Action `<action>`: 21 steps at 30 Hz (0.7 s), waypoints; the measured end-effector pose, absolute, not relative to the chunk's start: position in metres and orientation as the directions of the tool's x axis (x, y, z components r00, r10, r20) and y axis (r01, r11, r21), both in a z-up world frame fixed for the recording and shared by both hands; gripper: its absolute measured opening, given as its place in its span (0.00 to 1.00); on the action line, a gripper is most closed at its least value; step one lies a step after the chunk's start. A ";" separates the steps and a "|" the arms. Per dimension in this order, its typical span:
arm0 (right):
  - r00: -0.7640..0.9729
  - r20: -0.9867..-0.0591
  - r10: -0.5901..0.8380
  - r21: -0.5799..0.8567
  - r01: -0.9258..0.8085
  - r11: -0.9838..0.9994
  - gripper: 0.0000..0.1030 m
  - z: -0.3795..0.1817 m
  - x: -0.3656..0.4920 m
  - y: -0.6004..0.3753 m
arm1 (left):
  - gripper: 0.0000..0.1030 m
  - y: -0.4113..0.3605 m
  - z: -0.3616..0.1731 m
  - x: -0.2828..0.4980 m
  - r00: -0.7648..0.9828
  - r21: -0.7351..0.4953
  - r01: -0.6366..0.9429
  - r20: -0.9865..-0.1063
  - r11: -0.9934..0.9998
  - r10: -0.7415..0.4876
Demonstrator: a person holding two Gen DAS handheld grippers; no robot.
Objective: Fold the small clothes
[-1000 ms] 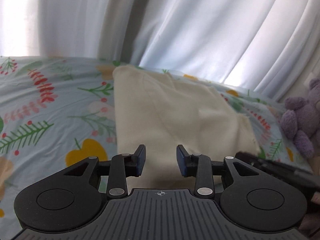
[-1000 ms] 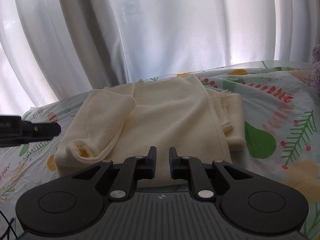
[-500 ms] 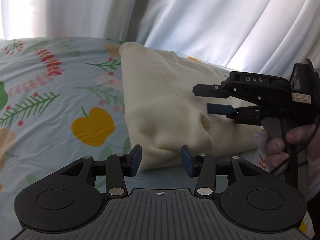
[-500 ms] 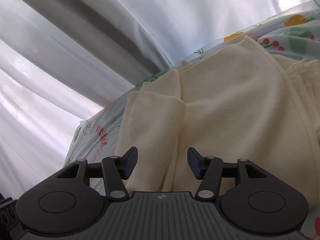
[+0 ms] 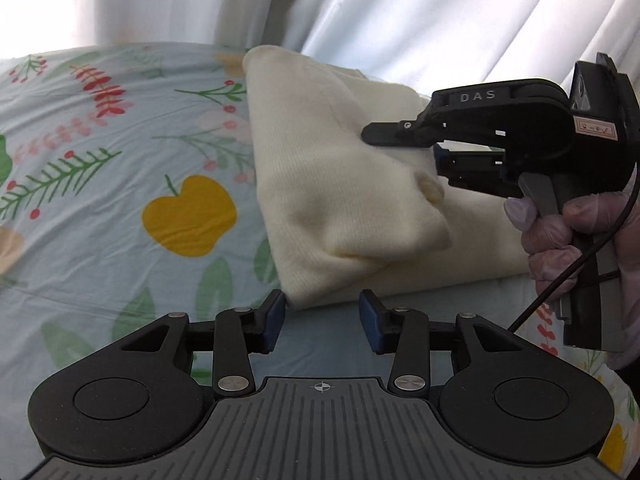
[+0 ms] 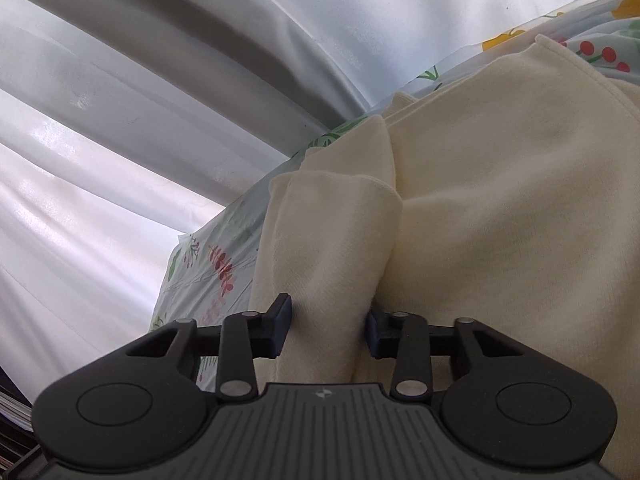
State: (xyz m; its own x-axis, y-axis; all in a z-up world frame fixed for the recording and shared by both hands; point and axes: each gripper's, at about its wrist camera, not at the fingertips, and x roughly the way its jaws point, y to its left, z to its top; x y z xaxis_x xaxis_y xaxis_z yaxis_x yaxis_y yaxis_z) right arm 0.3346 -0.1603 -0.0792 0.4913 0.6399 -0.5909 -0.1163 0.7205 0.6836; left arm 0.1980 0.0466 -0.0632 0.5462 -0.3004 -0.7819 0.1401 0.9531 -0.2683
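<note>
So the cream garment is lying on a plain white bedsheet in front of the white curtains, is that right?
Not quite. The bedsheet is not plain white: it is pale blue, printed with leaves, berries and yellow fruit, as the left wrist view shows. The cream garment does lie on it, in front of the white curtains.

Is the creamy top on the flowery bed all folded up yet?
Not yet, roughly partway. Done: the cream top lies on the bedsheet with a side flap turned in. In hand: the right gripper is closing its jaws on a fold of it. The left gripper is closing too, nothing between its jaws, the near corner just ahead. Left: probably folding it over into a neat bundle.
</note>
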 end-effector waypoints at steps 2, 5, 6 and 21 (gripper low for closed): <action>0.526 -0.606 0.596 0.628 -0.144 0.765 0.13 -0.070 0.330 -0.154 | 0.44 0.042 -0.061 0.197 0.552 -0.253 0.154 -0.780 0.955 -0.296; 0.619 -0.577 0.533 0.523 -0.222 0.823 0.12 -0.040 0.311 -0.150 | 0.43 0.037 -0.058 0.200 0.561 -0.245 0.155 -0.775 0.957 -0.290; 0.647 -0.553 0.525 0.509 -0.237 0.828 0.12 -0.030 0.304 -0.153 | 0.43 0.036 -0.057 0.201 0.564 -0.252 0.158 -0.771 0.955 -0.297; 0.664 -0.610 0.433 0.597 0.026 0.802 0.26 -0.073 0.292 -0.267 | 0.43 0.013 -0.069 0.221 0.520 -0.304 0.192 -0.775 0.933 -0.359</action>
